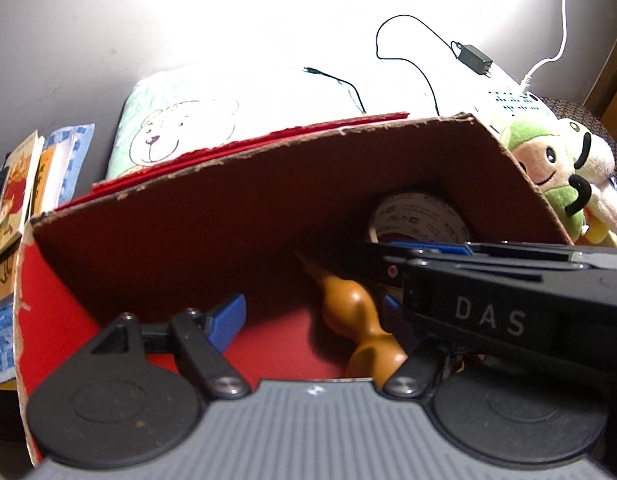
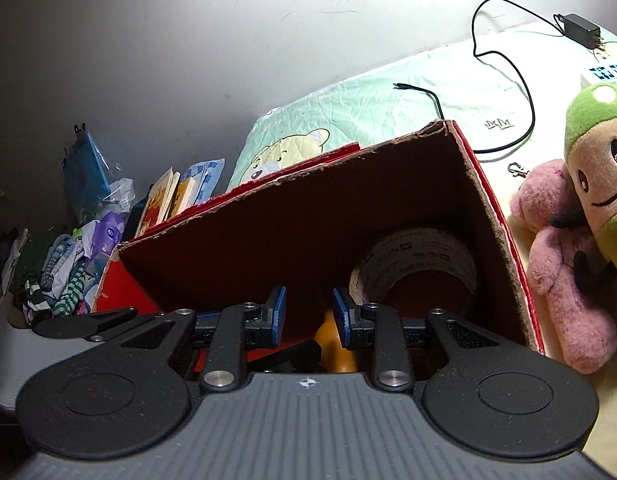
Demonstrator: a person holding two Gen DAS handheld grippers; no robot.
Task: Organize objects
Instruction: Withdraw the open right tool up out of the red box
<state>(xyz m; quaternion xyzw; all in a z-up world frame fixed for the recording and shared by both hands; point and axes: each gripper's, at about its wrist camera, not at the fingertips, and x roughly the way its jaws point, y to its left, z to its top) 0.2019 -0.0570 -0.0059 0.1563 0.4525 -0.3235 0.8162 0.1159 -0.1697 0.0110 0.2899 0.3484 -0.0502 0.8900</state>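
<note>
Grey wall (image 2: 188,60) behind a bed with a pale green bear-print quilt (image 2: 368,96); harsh light on the far part.

Nearest, both grippers reach into an open red box (image 1: 228,208) with torn brown cardboard walls. Left gripper (image 1: 312,312): jaws wide apart, nothing between the pads. Its right finger is mostly hidden by the right gripper (image 2: 309,316), which crosses the left view from the right, marked "DAS". Right gripper's jaws are partly open, holding nothing.

In the box: a tan wooden handle (image 1: 348,312) lies on the red floor between the left fingers; the right view shows only an orange sliver of it behind the pads. A tape roll (image 2: 416,268) stands on edge in the far right corner.

Right of the box, a green-and-tan plush (image 2: 596,168). Only the right view shows a pink plush (image 2: 564,264) against it, and a clutter of socks and packets (image 2: 76,264) at left.

Beyond, books (image 1: 24,184) at left, and a black adapter (image 1: 474,58) with its cable on the quilt.
</note>
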